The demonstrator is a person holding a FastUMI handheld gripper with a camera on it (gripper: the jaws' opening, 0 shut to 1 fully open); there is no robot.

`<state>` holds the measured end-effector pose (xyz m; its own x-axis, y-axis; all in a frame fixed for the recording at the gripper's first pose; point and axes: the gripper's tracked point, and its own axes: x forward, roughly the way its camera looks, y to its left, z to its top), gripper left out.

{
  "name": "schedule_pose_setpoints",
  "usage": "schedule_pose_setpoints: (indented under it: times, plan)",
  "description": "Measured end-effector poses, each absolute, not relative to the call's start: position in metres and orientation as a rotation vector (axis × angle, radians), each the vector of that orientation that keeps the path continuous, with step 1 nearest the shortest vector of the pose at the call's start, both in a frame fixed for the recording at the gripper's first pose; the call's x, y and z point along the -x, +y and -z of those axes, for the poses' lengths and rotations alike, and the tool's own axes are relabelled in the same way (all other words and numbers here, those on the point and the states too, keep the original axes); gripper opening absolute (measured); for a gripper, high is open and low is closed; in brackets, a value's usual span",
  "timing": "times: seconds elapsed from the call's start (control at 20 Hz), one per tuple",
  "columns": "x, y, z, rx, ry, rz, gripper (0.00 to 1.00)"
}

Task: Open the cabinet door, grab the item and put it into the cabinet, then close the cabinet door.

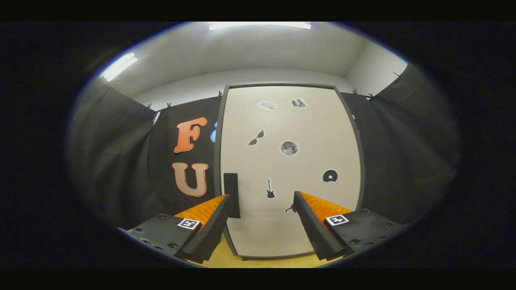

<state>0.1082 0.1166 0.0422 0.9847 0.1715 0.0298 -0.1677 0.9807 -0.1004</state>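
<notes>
I hold my gripper [262,205] level, facing the cabinet door [290,169]. Its two fingers are spread wide apart and grasp nothing; bare door shows through the gap between them.

I place everything else by that door. It is a tall, pale panel in a dark frame, and it is shut. It stands straight ahead of the fingers, close but not touching them. A dark upright handle [231,195] sits low on the door beside its left edge, just past the tip of my left finger. Small stickers are scattered over the panel: sunglasses [256,138], a moon [289,148], a guitar [270,188], a disc [329,175] and two more near the top that are too small to name. The door's lower edge meets a yellow surface [229,255] beneath my fingers. Black cloth hangs on either side of the door.

I cannot see the item to be stored from here.

I judge that opening the door comes first. To do that well, I would shift left until the handle lies between the fingers, close both on it squarely, then pull out along the door's swing. With the handle on the left, the hinges are probably on the right.
</notes>
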Motion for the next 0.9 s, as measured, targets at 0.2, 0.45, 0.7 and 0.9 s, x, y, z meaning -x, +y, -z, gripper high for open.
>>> schedule_pose_setpoints:
  times: [0.2, 0.45, 0.7, 0.9]
  plan:
    - [-0.158, 0.162, -0.018, 0.125, 0.004, -0.221, 0.97]
    - [-0.2, 0.166, 0.015, 0.181, 0.051, -0.123, 0.98]
    - [-0.213, 0.155, 0.026, 0.134, 0.07, -0.08, 0.95]
    - [-0.214, 0.154, 0.023, 0.149, 0.064, -0.071, 0.87]
